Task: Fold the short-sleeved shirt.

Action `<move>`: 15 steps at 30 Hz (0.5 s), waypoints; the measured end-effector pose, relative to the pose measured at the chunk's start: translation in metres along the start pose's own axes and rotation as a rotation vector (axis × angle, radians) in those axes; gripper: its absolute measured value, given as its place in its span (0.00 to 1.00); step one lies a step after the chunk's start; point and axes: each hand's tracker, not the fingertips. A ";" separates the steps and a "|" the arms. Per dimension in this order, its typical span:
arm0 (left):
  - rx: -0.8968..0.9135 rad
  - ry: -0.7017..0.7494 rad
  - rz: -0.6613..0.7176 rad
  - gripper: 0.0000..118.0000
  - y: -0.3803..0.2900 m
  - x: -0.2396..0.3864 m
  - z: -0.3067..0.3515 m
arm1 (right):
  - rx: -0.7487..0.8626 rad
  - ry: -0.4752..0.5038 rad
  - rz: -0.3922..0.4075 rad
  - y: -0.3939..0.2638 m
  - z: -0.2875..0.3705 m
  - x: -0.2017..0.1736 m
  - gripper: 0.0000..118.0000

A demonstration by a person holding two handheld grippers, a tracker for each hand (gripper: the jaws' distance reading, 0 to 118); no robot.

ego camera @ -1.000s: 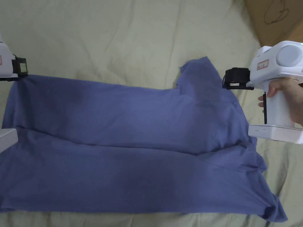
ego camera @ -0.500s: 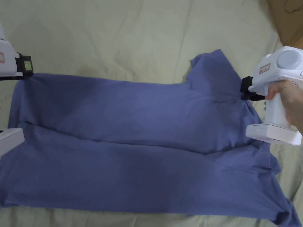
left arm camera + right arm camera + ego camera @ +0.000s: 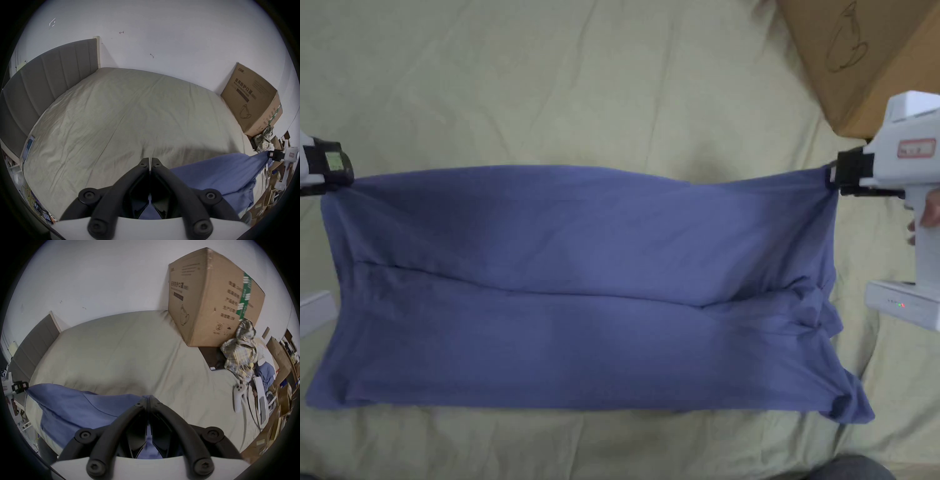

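Observation:
The blue short-sleeved shirt lies across the bed sheet, with its far edge lifted and pulled taut between both grippers. My left gripper is shut on the shirt's far left corner. My right gripper is shut on the far right corner, where the sleeve is folded under. In the left gripper view the jaws are pressed together, with blue cloth running off to the right. In the right gripper view the jaws pinch the blue fabric. The shirt's near right corner is bunched.
A large cardboard box stands on the bed at the far right, close to my right gripper. A grey headboard bounds the bed's left side. A phone lies near it. Crumpled clothes sit beside the box. Open sheet lies beyond the shirt.
My right gripper closed on the shirt's right shoulder and pulled it up and outward; the sleeve that stuck out is folded away. The far edge now runs straight between both grippers.

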 end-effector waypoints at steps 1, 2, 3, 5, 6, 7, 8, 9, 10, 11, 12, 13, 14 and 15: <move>0.004 -0.004 0.005 0.00 -0.007 -0.004 0.009 | 0.010 0.002 -0.010 -0.012 0.010 0.002 0.01; 0.006 -0.005 0.009 0.00 -0.016 -0.007 0.019 | 0.006 0.064 -0.041 -0.026 0.021 0.002 0.01; 0.007 -0.006 0.013 0.00 -0.026 -0.010 0.027 | 0.011 0.065 -0.051 -0.035 0.028 0.006 0.01; 0.002 -0.004 0.020 0.00 -0.046 -0.017 0.038 | 0.015 0.060 -0.071 -0.063 0.041 0.008 0.01; -0.001 0.001 0.027 0.00 -0.058 -0.020 0.044 | 0.007 0.069 -0.093 -0.079 0.047 0.009 0.01; -0.004 0.004 0.038 0.00 -0.070 -0.023 0.047 | 0.004 0.073 -0.109 -0.091 0.050 0.011 0.01; -0.020 0.006 0.052 0.00 -0.082 -0.026 0.049 | -0.004 0.077 -0.127 -0.104 0.051 0.013 0.01; -0.033 0.011 0.064 0.00 -0.092 -0.031 0.047 | -0.010 0.080 -0.139 -0.118 0.053 0.013 0.01; -0.047 0.022 0.079 0.00 -0.103 -0.034 0.046 | -0.019 0.081 -0.154 -0.131 0.054 0.014 0.01; -0.066 0.033 0.092 0.00 -0.114 -0.036 0.045 | -0.038 0.080 -0.183 -0.142 0.053 0.015 0.02; -0.083 0.049 0.105 0.06 -0.125 -0.037 0.042 | -0.054 0.085 -0.210 -0.155 0.052 0.016 0.09; -0.098 0.061 0.115 0.15 -0.134 -0.038 0.038 | -0.071 0.081 -0.225 -0.165 0.050 0.017 0.24; -0.107 0.083 0.125 0.29 -0.143 -0.039 0.036 | -0.097 0.071 -0.241 -0.175 0.048 0.017 0.46; -0.129 0.110 0.124 0.56 -0.151 -0.040 0.034 | -0.111 0.059 -0.259 -0.185 0.047 0.018 0.78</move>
